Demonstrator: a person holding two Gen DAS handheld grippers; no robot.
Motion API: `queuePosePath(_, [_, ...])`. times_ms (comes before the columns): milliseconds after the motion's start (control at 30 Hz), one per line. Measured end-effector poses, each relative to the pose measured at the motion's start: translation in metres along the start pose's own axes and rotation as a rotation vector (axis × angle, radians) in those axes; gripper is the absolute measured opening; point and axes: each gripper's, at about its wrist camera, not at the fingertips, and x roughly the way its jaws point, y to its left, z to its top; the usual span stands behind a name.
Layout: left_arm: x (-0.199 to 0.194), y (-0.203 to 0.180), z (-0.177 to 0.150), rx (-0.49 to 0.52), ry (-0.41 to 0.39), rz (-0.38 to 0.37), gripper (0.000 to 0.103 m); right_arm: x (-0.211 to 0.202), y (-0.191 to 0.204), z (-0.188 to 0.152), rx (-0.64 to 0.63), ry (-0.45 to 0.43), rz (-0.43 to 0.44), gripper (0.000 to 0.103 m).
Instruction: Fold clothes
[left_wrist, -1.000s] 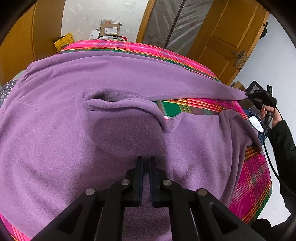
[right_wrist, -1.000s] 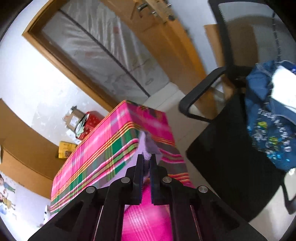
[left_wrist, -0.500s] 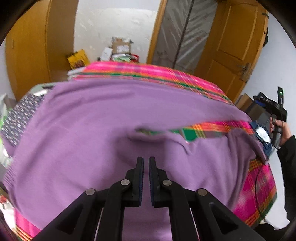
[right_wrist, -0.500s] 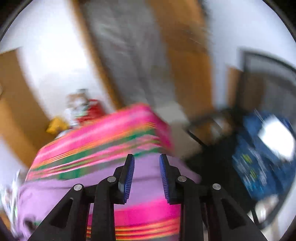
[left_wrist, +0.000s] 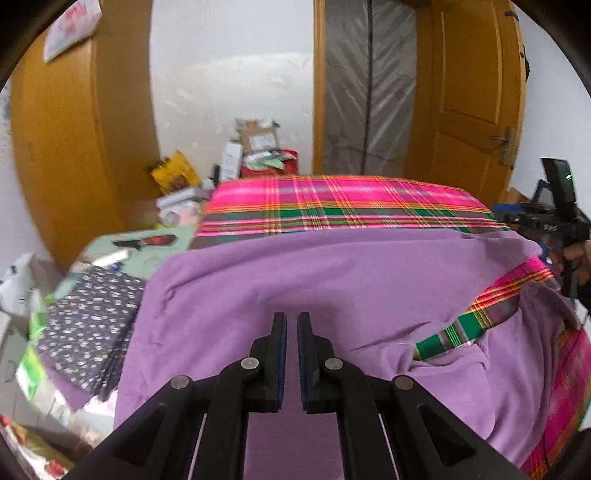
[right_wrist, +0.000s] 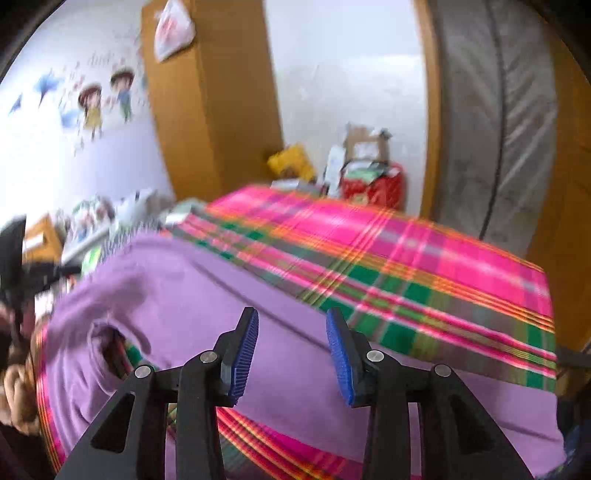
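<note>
One purple fleece garment (left_wrist: 332, 280) lies spread on the plaid-covered table (left_wrist: 343, 203). Above it, the left gripper (left_wrist: 291, 325) is nearly closed and empty; the right gripper (right_wrist: 291, 325), jaws just opening, holds nothing. Motion blur smears the right view.

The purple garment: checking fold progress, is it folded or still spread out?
Mostly spread: the purple garment lies wide across the plaid cloth, with only its right part doubled over and plaid showing in the gap.

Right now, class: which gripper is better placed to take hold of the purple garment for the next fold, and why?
Probably the right gripper: its jaws stand open and empty over the purple garment. The left gripper is shut with nothing visibly held.
</note>
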Motion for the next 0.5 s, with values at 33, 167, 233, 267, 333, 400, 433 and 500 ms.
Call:
queuePosePath(33, [0.005, 0.006, 0.002, -0.003, 0.018, -0.001, 0.005, 0.006, 0.003, 0.003, -0.015, 0.013, 0.001, 0.040])
queuePosePath(167, [0.018, 0.044, 0.018, -0.032, 0.048, 0.034, 0.005, 0.028, 0.012, 0.012, -0.070, 0.061, 0.008, 0.040])
queuePosePath(233, [0.023, 0.067, 0.027, -0.054, 0.057, 0.040, 0.005, 0.042, 0.015, 0.018, -0.104, 0.087, 0.016, 0.040])
queuePosePath(267, [0.026, 0.079, 0.032, -0.064, 0.062, 0.050, 0.005, 0.045, 0.016, 0.022, -0.118, 0.100, 0.021, 0.040])
queuePosePath(333, [0.032, 0.097, 0.040, -0.066, 0.068, 0.057, 0.007, 0.057, 0.016, 0.030, -0.134, 0.127, 0.027, 0.040])
queuePosePath(400, [0.040, 0.115, 0.046, -0.086, 0.080, 0.076, 0.013, 0.073, 0.011, 0.036, -0.128, 0.157, 0.054, 0.041])
queuePosePath(433, [0.045, 0.123, 0.048, -0.100, 0.083, 0.080, 0.015, 0.080, 0.009, 0.038, -0.126, 0.168, 0.064, 0.041])
queuePosePath(500, [0.056, 0.138, 0.050, -0.133, 0.094, 0.072, 0.016, 0.095, 0.006, 0.041, -0.122, 0.189, 0.085, 0.041])
